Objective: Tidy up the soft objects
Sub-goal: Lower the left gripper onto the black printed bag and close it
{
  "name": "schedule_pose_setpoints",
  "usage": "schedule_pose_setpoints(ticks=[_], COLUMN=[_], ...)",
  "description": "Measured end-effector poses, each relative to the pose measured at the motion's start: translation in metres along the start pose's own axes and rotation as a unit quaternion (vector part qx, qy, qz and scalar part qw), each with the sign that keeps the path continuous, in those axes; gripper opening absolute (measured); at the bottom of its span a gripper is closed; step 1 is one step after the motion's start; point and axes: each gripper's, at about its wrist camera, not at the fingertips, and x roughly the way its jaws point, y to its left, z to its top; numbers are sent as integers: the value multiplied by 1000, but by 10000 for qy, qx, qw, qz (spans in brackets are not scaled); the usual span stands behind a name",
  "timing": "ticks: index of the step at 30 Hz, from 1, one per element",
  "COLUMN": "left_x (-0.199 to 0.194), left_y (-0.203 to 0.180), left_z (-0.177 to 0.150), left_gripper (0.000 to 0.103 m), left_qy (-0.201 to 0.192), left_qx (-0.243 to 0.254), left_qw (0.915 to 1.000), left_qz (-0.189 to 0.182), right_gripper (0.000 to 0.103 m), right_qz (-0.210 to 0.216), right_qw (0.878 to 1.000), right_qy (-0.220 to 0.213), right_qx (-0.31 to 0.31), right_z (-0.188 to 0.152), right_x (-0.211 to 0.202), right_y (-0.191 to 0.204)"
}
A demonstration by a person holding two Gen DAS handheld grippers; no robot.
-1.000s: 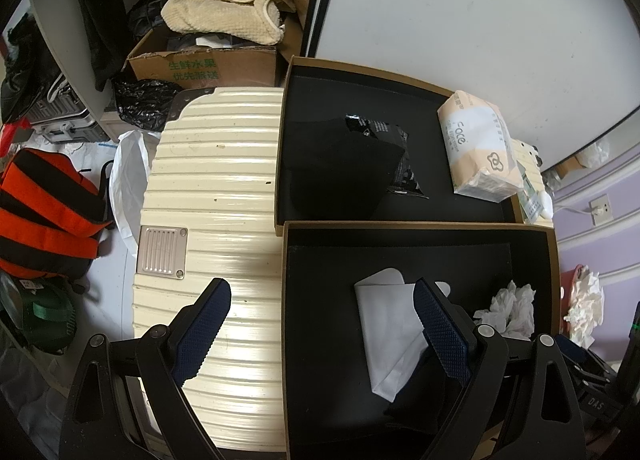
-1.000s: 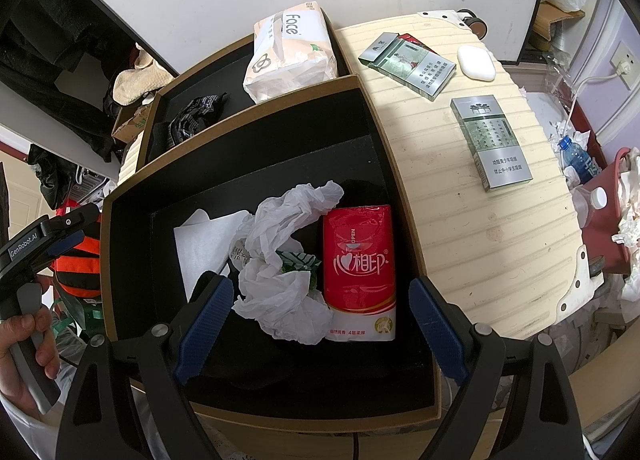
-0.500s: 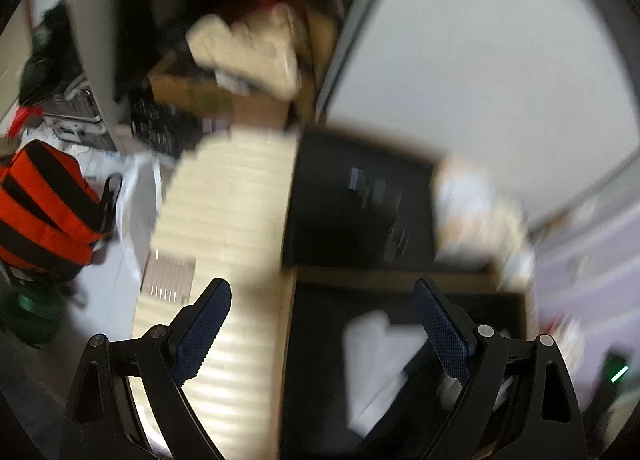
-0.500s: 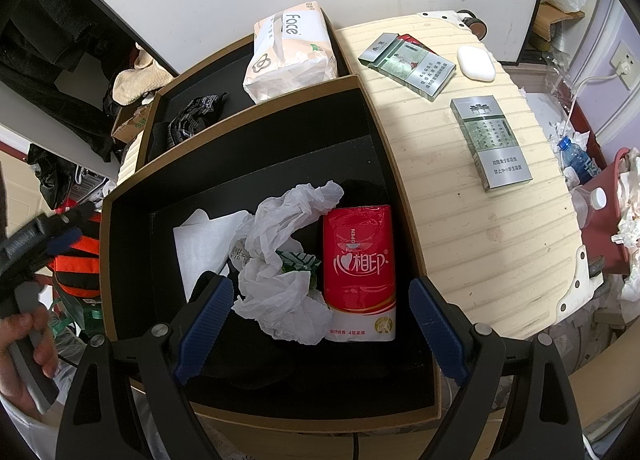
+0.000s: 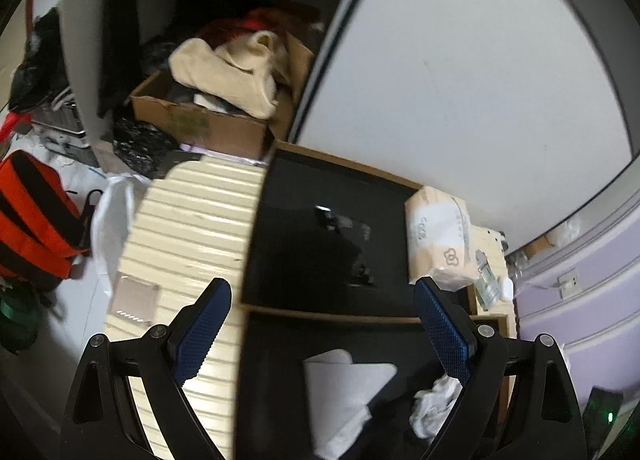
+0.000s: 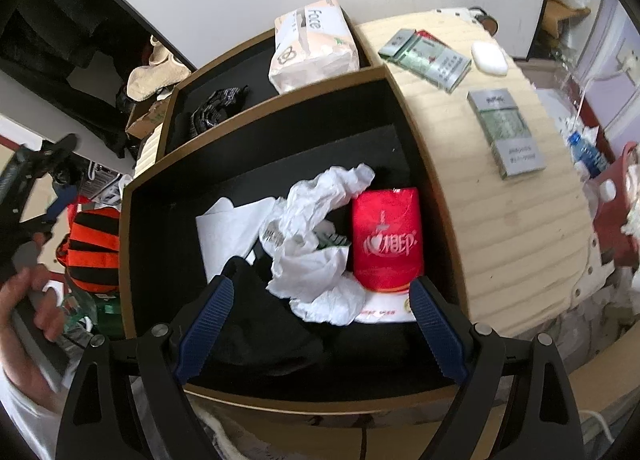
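Two black boxes with brown rims sit side by side. The near box point(image 6: 256, 116) holds a red tissue pack point(image 6: 386, 238), a crumpled white plastic bag point(image 6: 316, 228), a folded white cloth point(image 6: 228, 228) and a black fabric point(image 6: 256, 324). The far box point(image 5: 340, 164) holds a peach tissue pack point(image 5: 438, 236) and a dark bundle point(image 5: 344, 228). My right gripper point(image 6: 320, 328) is open and empty above the near box's front. My left gripper point(image 5: 324, 332) is open and empty over the divide between the boxes.
A cream ribbed suitcase lid point(image 5: 188, 228) lies left of the boxes. On the cream surface point(image 6: 500, 220) to the right lie grey-green cartons point(image 6: 506, 132) and a white soap point(image 6: 489, 57). A cardboard box of clothes point(image 5: 216, 100) and an orange-black bag point(image 5: 32, 216) stand behind.
My left gripper has lifted and tilted up toward the far box and wall. My right gripper has drawn back slightly toward the near box's front. Both stay open.
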Motion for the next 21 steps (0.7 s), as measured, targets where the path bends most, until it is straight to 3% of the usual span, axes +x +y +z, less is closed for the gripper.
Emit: schedule_pose_setpoints(ticks=[3,6,10,12,15,17,19,21], left_x=[25,68,127,153,173,184,200,209], left_y=[-26,-40,-58,-64,-66,-68,-67,-66], left_z=[20,40,54,52,44,37,25,19], left_gripper=[90,77,76,76,76,76,76,68], left_qy=[168,786,1547,1876,2064,2234,2478,2498], left_qx=[120,-120,22,214,475,684,898,917], left_qw=[9998,9968,9856,9750,9601,9529,9401,9359], left_qz=[-42,33,682,1169,1828,1935,2162,2307], right_gripper=[89,89,89,89,89,89,89,89], right_qz=[182,341,562,623,649,735,840,933], right_qw=[9997,9988,9964,9955,9947,9931,9907,9892], right_qy=[-74,-154,-176,-243,-319,-313,-279,-280], right_qx=[129,306,610,672,730,863,1038,1093], right_z=[2,4,9,11,14,15,18,20], right_x=[-6,-10,-13,-16,-19,-21,-20,-22], right_y=[-2,-8,-17,-20,-25,-31,-34,-36])
